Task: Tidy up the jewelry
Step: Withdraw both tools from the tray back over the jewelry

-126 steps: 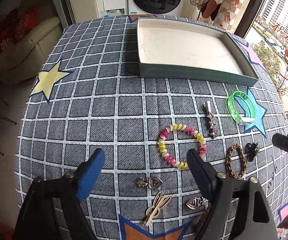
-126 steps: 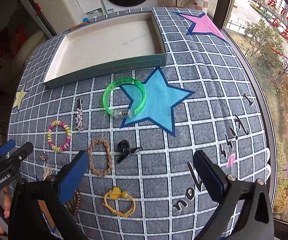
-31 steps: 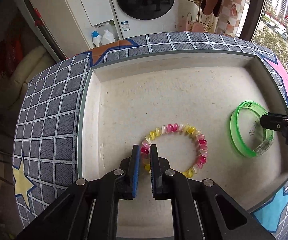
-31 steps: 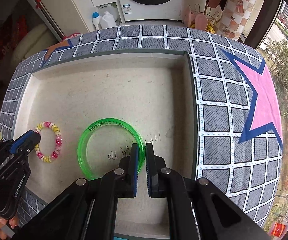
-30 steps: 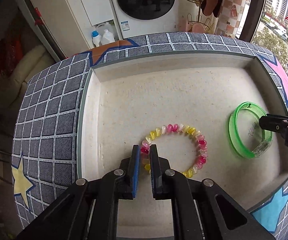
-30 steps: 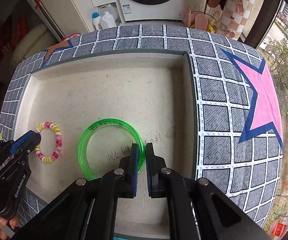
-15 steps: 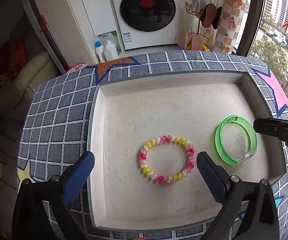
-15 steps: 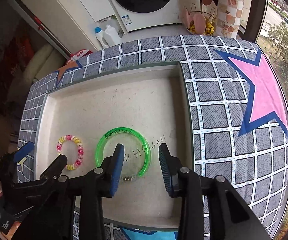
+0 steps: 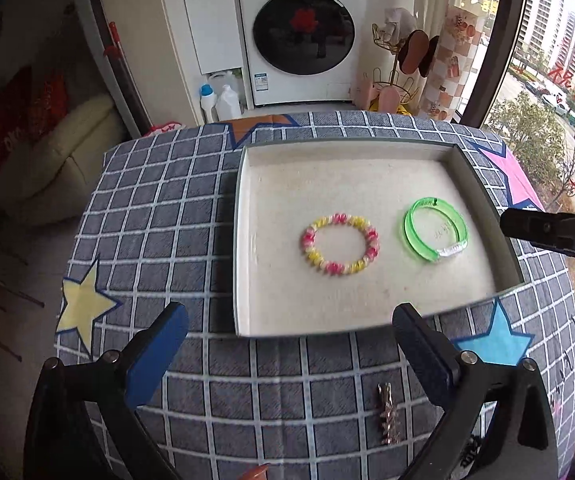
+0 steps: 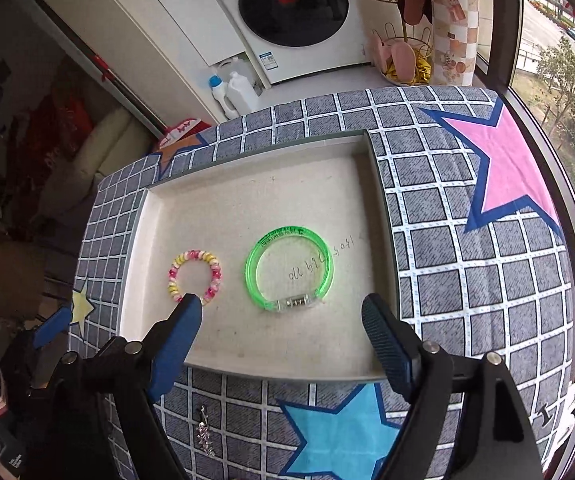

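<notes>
Two bracelets, beaded (image 9: pixel 340 244) and green (image 10: pixel 290 269), now lie released in the tray (image 9: pixel 241 240); both grippers, left (image 9: pixel 287 354) and right (image 10: pixel 281 344), have spread and withdrawn, so the clip (image 9: pixel 388 414) comes next.

You have two bracelets in the one tray (image 9: pixel 243 240) ahead of your grippers: one pink-and-yellow beaded bracelet (image 9: pixel 340 245) and one green plastic bangle (image 9: pixel 434 234). One silver hair clip (image 9: pixel 387 416) lies on the cloth between your left gripper's fingers. Beyond the table stand two detergent bottles (image 9: pixel 223 101) and one washing machine (image 9: pixel 301 32).
</notes>
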Demonstrator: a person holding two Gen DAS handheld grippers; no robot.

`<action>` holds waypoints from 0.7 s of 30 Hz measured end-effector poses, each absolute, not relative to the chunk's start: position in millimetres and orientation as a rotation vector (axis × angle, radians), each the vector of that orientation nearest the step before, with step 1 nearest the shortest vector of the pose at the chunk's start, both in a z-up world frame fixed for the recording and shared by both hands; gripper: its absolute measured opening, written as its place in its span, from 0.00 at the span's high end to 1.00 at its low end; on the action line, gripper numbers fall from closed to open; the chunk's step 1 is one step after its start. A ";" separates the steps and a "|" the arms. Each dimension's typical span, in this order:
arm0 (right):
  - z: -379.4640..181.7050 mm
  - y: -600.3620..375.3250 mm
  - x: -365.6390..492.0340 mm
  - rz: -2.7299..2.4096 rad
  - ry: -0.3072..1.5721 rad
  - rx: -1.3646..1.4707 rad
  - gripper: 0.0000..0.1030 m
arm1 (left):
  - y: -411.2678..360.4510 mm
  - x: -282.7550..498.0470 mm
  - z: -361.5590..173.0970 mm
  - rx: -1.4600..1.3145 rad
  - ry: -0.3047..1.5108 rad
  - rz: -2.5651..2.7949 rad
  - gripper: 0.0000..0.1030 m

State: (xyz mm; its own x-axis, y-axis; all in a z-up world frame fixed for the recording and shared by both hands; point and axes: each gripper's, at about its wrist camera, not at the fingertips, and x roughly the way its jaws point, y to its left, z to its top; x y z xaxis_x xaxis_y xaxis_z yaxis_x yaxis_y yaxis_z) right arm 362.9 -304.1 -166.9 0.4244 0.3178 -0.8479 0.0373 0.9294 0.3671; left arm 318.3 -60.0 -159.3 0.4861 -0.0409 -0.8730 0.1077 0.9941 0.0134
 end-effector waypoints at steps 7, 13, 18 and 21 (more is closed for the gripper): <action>-154.3 -299.9 317.0 0.187 1.131 0.372 0.17 | -29.7 254.8 -163.4 0.113 1.107 -0.036 0.00; -154.4 -290.5 269.4 0.182 1.185 0.338 0.17 | -5.4 208.7 -177.8 0.099 1.172 -0.020 0.00; -164.7 -287.0 229.8 0.160 1.242 0.329 0.17 | 5.7 177.9 -195.7 0.085 1.244 -0.036 0.00; -171.7 -285.9 207.6 0.146 1.271 0.342 0.17 | 6.7 161.5 -203.7 0.096 1.272 -0.047 0.00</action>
